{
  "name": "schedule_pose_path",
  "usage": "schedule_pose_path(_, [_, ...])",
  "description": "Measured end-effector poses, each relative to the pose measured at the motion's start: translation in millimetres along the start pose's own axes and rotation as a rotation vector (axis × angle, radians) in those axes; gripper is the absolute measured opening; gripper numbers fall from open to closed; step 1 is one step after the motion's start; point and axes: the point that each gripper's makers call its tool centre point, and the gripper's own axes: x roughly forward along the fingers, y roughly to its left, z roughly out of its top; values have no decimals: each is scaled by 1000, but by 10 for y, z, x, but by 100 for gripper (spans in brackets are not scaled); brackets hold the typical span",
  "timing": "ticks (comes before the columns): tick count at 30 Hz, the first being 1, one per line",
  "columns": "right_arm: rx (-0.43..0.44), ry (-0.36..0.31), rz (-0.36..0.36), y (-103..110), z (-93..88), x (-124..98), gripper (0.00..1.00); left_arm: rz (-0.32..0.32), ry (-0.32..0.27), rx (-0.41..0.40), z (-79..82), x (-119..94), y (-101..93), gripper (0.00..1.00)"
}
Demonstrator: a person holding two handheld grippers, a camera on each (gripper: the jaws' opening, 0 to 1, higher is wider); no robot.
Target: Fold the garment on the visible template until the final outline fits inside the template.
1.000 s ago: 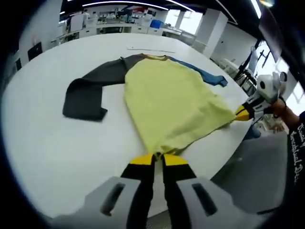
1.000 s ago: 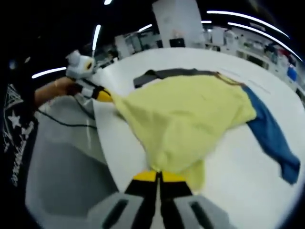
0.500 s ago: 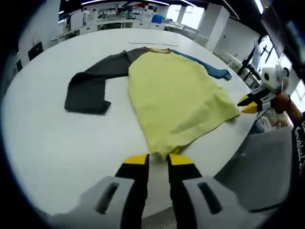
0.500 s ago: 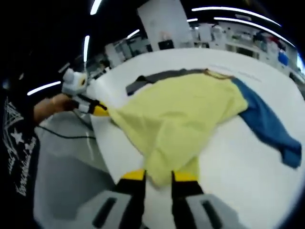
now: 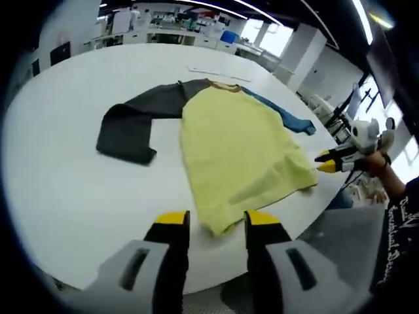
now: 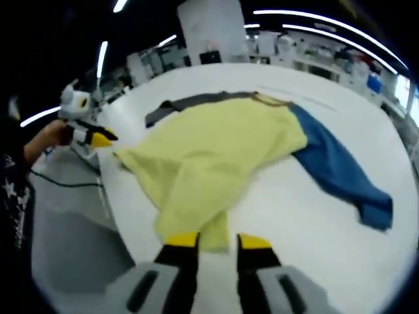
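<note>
A long-sleeved garment lies flat on the white round table. Its yellow body has a dark grey sleeve folded back on itself and a blue sleeve stretched out. My left gripper is open, its yellow-tipped jaws on either side of one hem corner, gripping nothing. The right gripper hovers open just off the other hem corner. In the right gripper view, the right gripper stands open at the yellow hem, with the blue sleeve to the right and the left gripper at the table edge.
A thin pale strip lies on the table beyond the collar. The table's edge runs close to both grippers, with grey floor below. A person's hand holds the left gripper. Benches and equipment stand far behind.
Both grippers have opened and let go of the hem corners. The yellow hem has dropped flat on the table, and both grippers have drawn back slightly.
</note>
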Motion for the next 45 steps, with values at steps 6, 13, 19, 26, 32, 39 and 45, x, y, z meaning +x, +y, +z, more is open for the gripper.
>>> schedule_pose_path(6, [-33,46,-23,-25,-67,138,15,46,49,-133,-134,77,82,23])
schedule_pose_path(13, [-34,57,-36,-33,-94,139,12,40,65,-231,-240,131,61,20])
schedule_pose_path(19, [-44,68,-48,-39,-138,174,9,52,111,-242,-364,249,58,19])
schedule_pose_path(26, [-15,49,-36,-64,-105,206,6,35,112,-237,-367,339,53,8])
schedule_pose_path(32, [13,44,-13,-60,-115,202,0,18,108,-221,-353,311,31,1])
schedule_pose_path(39, [21,44,-5,-18,-130,195,0,5,124,-182,-377,269,-11,0])
schedule_pose_path(45, [17,37,-39,-91,-125,9,0,-4,123,-158,-332,196,-55,0])
